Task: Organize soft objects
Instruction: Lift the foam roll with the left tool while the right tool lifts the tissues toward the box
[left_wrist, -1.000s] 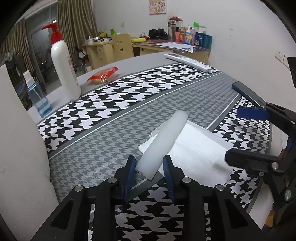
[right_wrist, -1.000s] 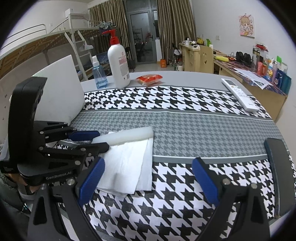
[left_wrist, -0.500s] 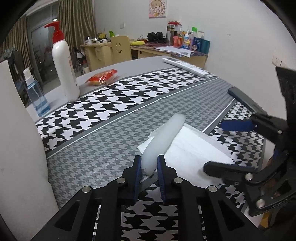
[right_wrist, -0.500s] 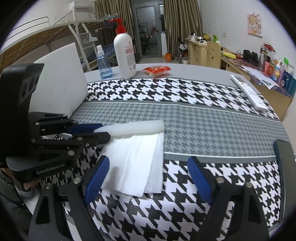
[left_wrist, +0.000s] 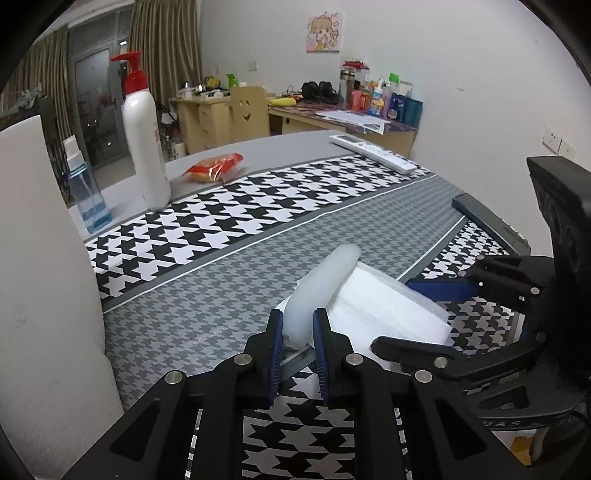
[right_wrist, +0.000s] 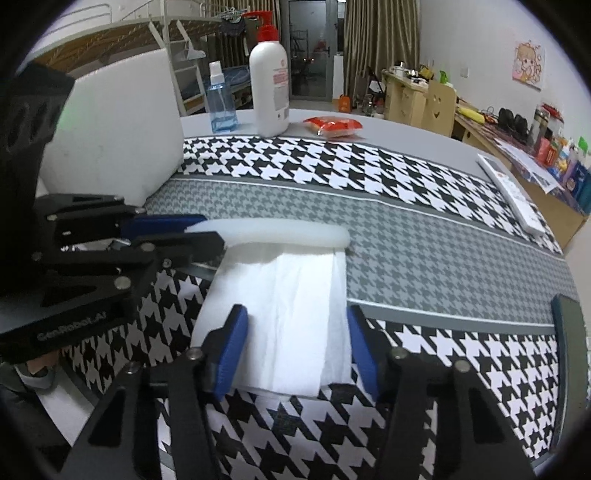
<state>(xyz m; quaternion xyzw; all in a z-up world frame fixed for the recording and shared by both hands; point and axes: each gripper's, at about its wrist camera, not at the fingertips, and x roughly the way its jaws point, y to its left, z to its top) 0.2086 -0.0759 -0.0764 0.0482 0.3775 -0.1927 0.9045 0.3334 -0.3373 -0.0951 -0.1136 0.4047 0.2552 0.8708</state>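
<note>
1. Through the left wrist camera, we are looking at the left gripper (left_wrist: 297, 334) clamping its two blue pads on the near end of the white foam roll (left_wrist: 321, 286), which is squeezed thin between them.
2. The roll is lying on the grey band of the houndstooth tablecloth (left_wrist: 229, 221), running away from us, with the white folded sheet (left_wrist: 380, 306) touching it along its right side.
3. The right gripper (left_wrist: 424, 317) is reaching in from the right of the roll, one blue pad above the sheet's far edge and one black finger over its near edge.
4. Well beyond the roll we are seeing a white pump bottle (left_wrist: 146, 147), a blue spray bottle (left_wrist: 86, 195) and a red snack packet (left_wrist: 214, 168); a white remote (left_wrist: 373, 153) is lying to the far right.
5. Through the right wrist camera, we are watching the right gripper (right_wrist: 295, 350) closing its jaws, its pads on either side of the folded sheet (right_wrist: 284, 306) and not yet pressing on it.
6. The foam roll (right_wrist: 280, 230) is lying crosswise along the sheet's far edge, its left end held in the left gripper (right_wrist: 199, 232).
7. Behind the roll's left end a white foam board (right_wrist: 114, 125) is standing upright.
</note>
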